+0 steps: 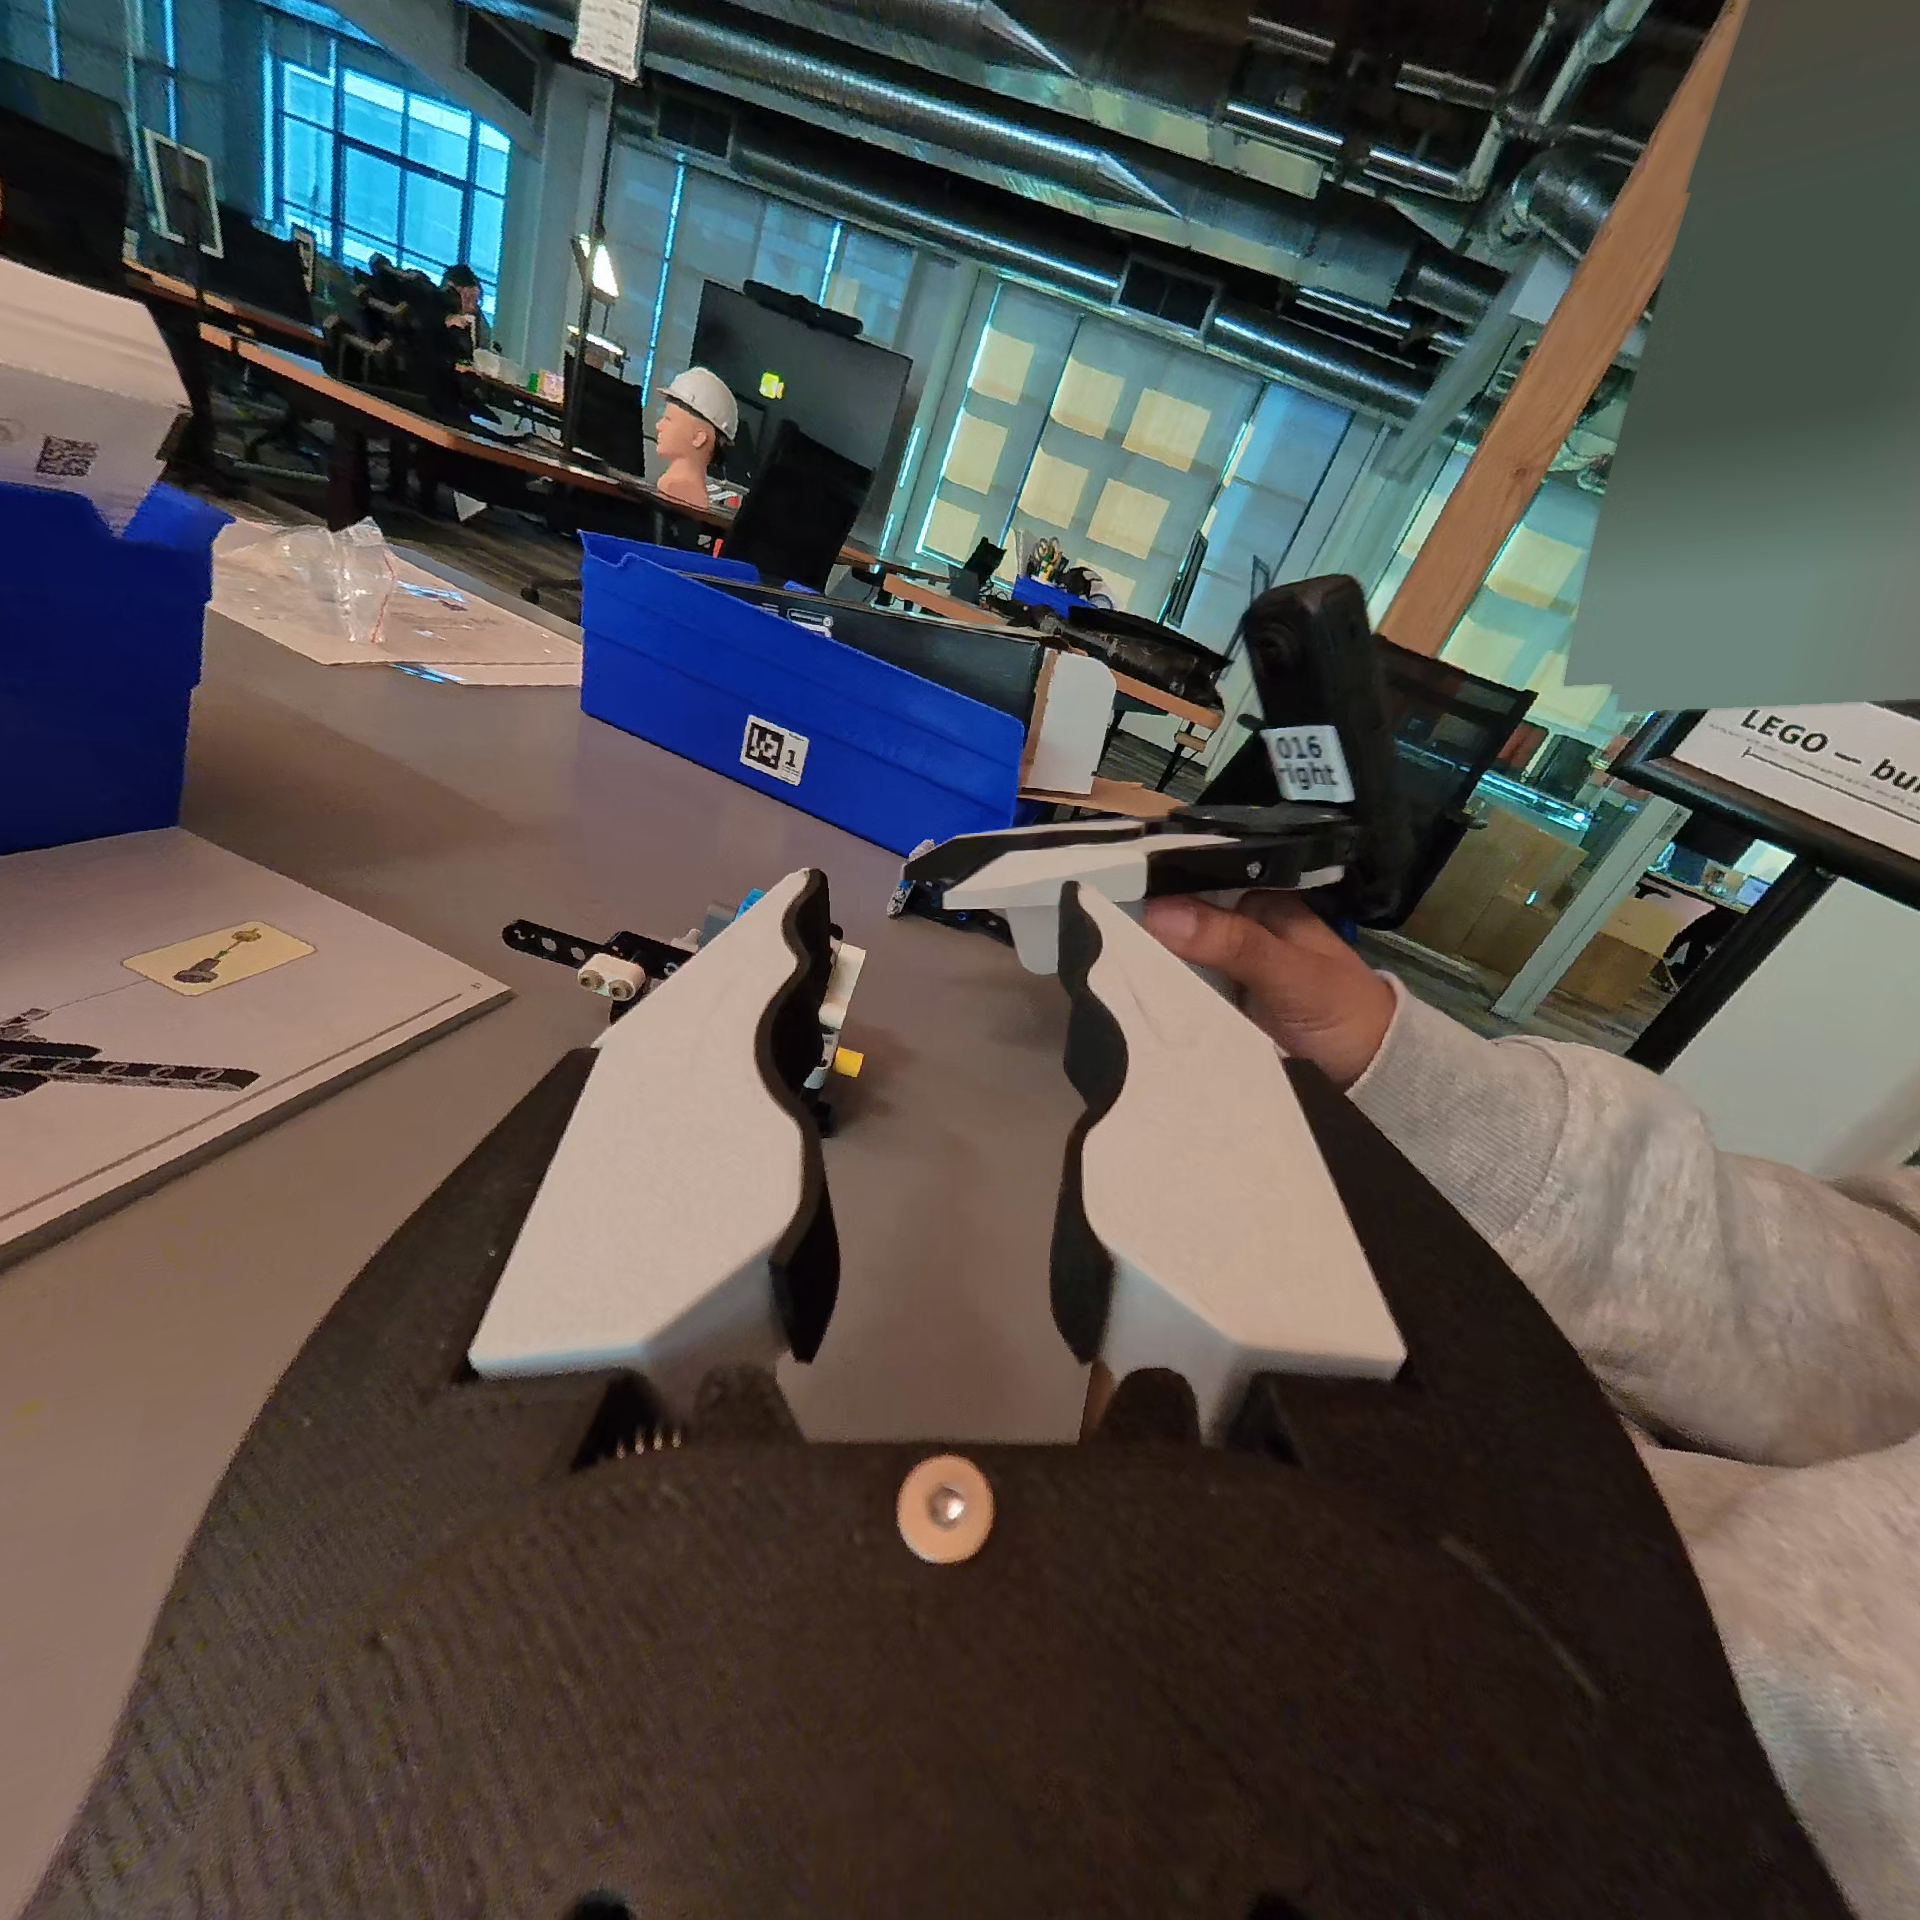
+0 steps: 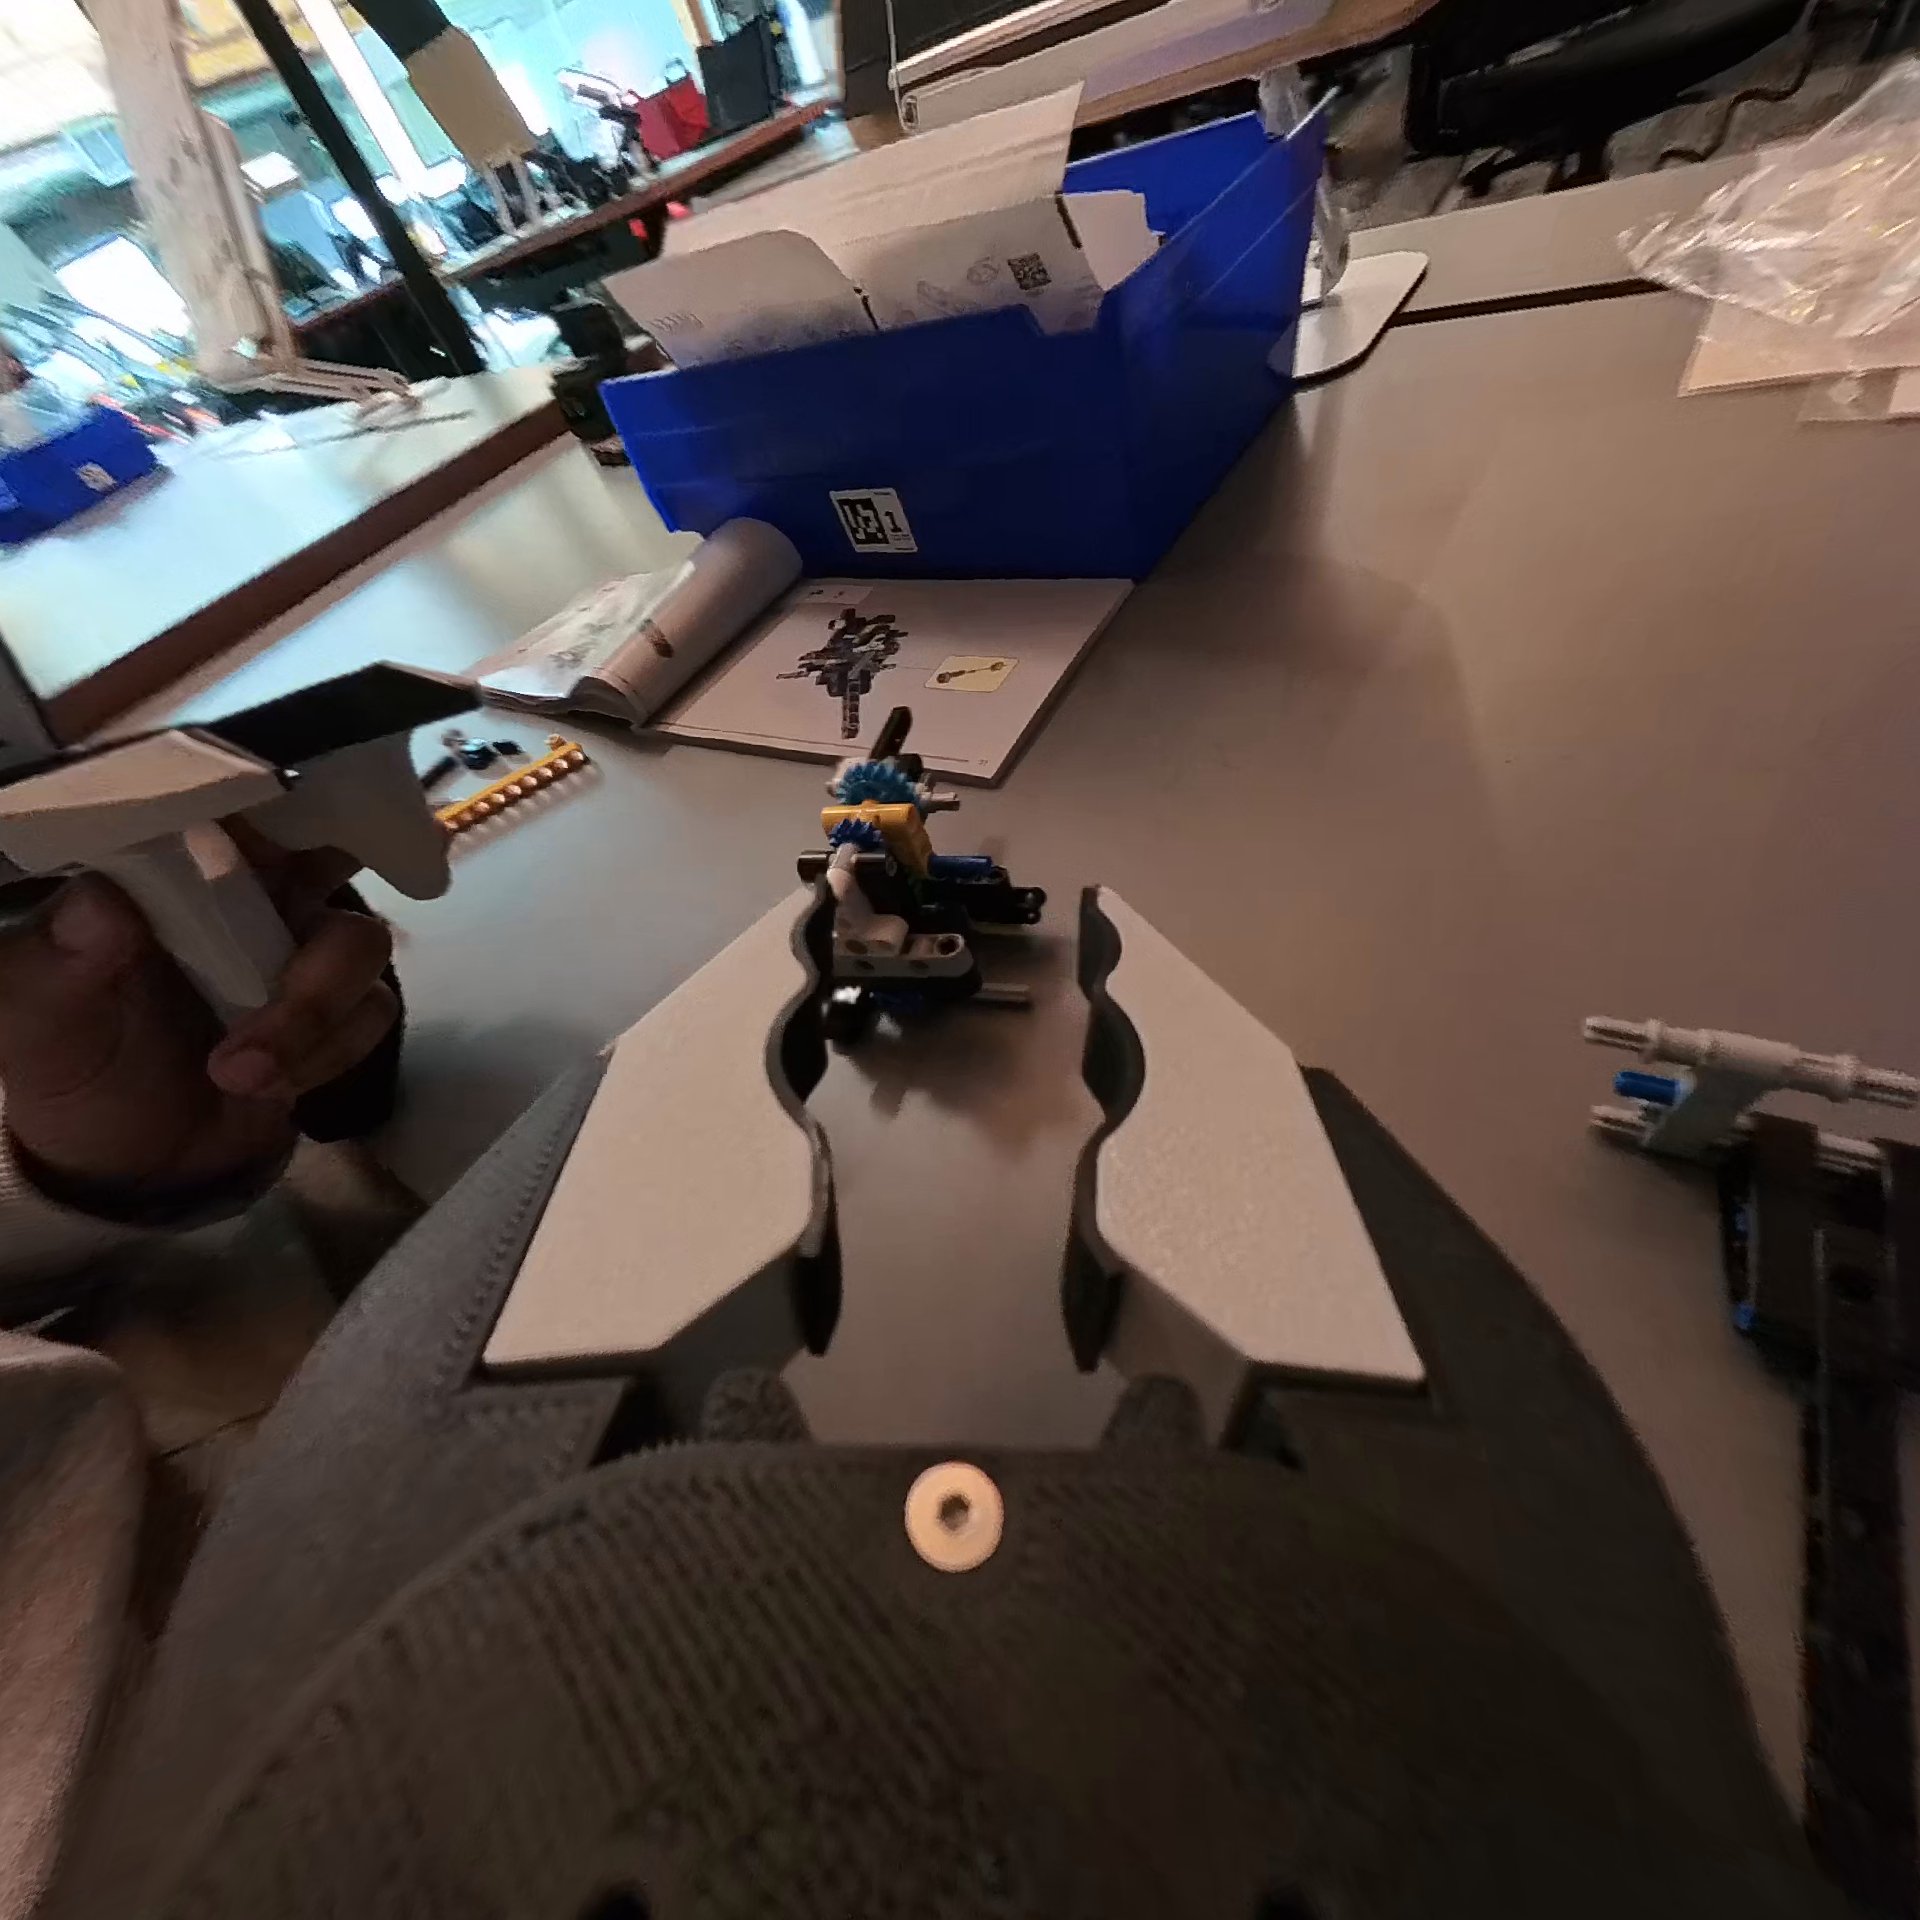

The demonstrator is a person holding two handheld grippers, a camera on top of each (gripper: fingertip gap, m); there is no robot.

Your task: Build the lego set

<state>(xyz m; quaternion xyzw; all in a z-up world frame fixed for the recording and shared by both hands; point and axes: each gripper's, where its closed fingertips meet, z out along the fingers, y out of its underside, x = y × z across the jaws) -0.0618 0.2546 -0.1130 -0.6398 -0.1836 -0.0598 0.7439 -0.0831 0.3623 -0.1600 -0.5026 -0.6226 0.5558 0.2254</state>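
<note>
- The right gripper (image 2: 951,940) is standing open and empty, its jaws spread on either side of the small lego assembly (image 2: 902,914) sitting on the grey worktop (image 2: 1455,831), well in from its edges.
- The left gripper (image 1: 945,925) is also gaping open with nothing between its jaws; the same assembly is showing partly hidden behind its left finger (image 1: 686,1122).
- The assembly is looking light and rigid, but knobbly: blue gears (image 2: 868,795), a yellow piece and thin pins are sticking out, and those are likely to pop off or spin if squeezed.
- The safest hold is probably across the black and grey beam block low down, not the gears or the projecting axles.
- Being light, it is likely to skid on the smooth worktop if nudged from one side only.
- An open instruction booklet (image 2: 894,675) is lying just beyond it, before a blue bin (image 2: 987,436); a second sub-assembly (image 2: 1766,1132) is lying toward the right edge.
</note>
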